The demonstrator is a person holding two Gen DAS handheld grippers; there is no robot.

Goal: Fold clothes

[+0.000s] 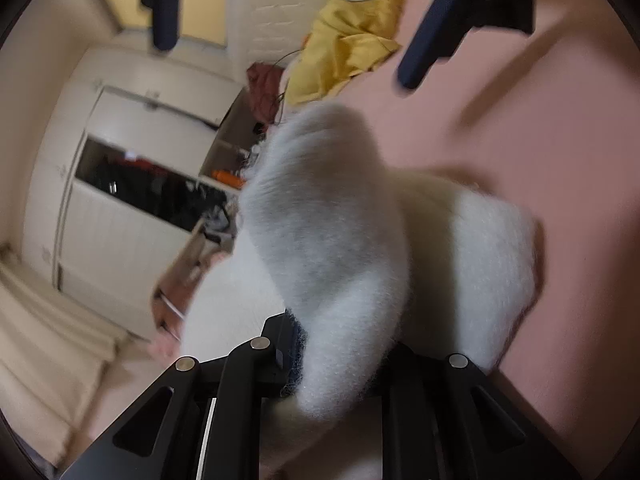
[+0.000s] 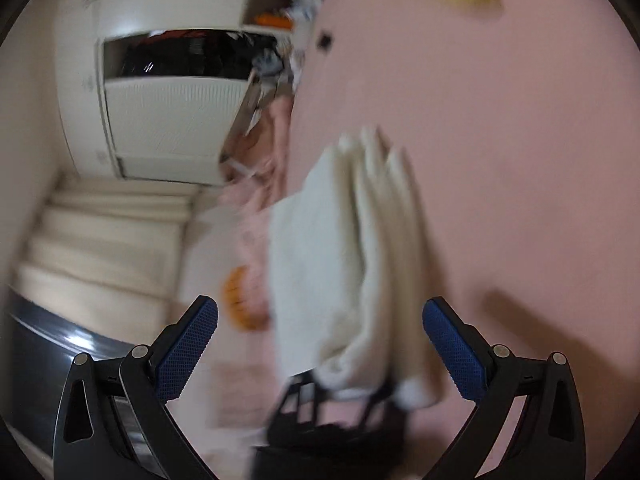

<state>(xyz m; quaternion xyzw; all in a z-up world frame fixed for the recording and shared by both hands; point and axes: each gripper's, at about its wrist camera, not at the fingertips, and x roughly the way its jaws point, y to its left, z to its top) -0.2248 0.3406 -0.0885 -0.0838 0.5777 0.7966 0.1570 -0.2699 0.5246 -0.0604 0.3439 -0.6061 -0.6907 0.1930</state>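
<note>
Left gripper (image 1: 336,376) clamped on white fleece (image 1: 360,240), lower centre, carrying it for folding; right gripper (image 2: 320,344) spread, empty.

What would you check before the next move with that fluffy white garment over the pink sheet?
1. Left gripper clamped on the fluffy white garment: ok, cloth pinched between its fingers.
2. Right gripper free: ok, jaws wide, nothing between the blue pads.
3. Garment laid flat: not ok, it hangs bunched in folds.
4. Pink sheet bare for laying down: ok nearby.
5. Yellow garment out of the way: ok, far edge.
6. Picture sharpness: not ok, blurred.
</note>
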